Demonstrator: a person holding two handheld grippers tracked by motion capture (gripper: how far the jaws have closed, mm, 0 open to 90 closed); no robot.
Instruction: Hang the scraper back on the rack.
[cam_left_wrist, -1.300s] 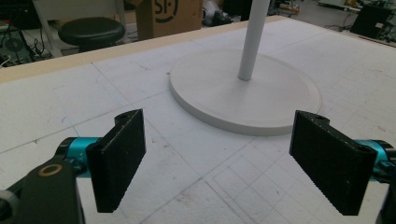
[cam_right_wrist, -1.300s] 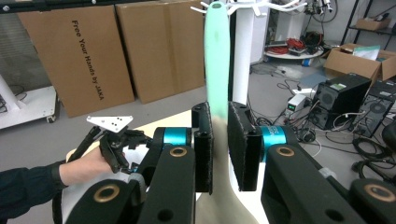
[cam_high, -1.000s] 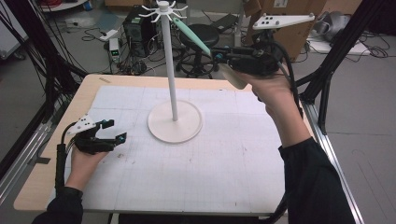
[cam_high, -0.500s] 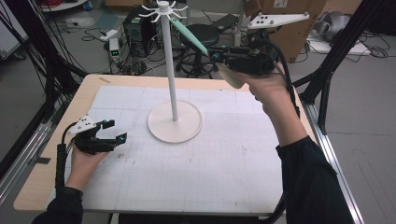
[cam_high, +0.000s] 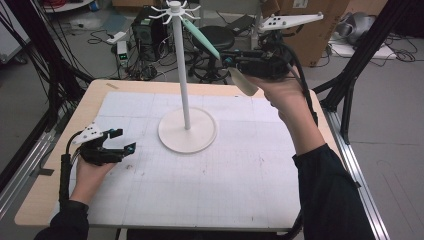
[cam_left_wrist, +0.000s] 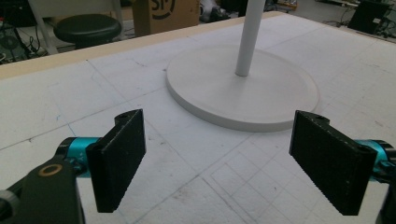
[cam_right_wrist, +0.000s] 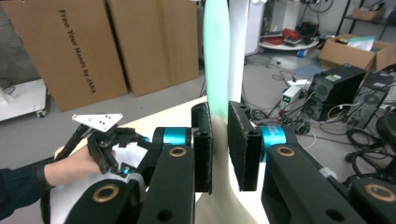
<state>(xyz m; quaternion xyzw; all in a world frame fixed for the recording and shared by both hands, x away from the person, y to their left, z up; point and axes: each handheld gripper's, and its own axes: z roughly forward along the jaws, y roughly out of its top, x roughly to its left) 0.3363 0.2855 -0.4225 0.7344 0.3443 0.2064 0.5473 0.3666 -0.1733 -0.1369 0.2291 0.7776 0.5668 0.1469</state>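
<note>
From the high view, the right tongs (cam_high: 226, 61) are gripping a mint-green spatula (cam_high: 202, 39) up by the hooks of the white stand (cam_high: 179, 65), at about one o'clock from its round base. The left tongs (cam_high: 122, 140) are resting released on the bench (cam_high: 210, 170) at nine o'clock.

In the left gripper view, the jaws are gaping wide over the gridded mat, with the stand's base (cam_left_wrist: 243, 88) lying beyond them at twelve o'clock.

In the right gripper view, the jaws are clenching the spatula (cam_right_wrist: 217, 60) (its pale blade hanging below), and the other hand (cam_right_wrist: 74, 165) is sitting at eight o'clock.
</note>
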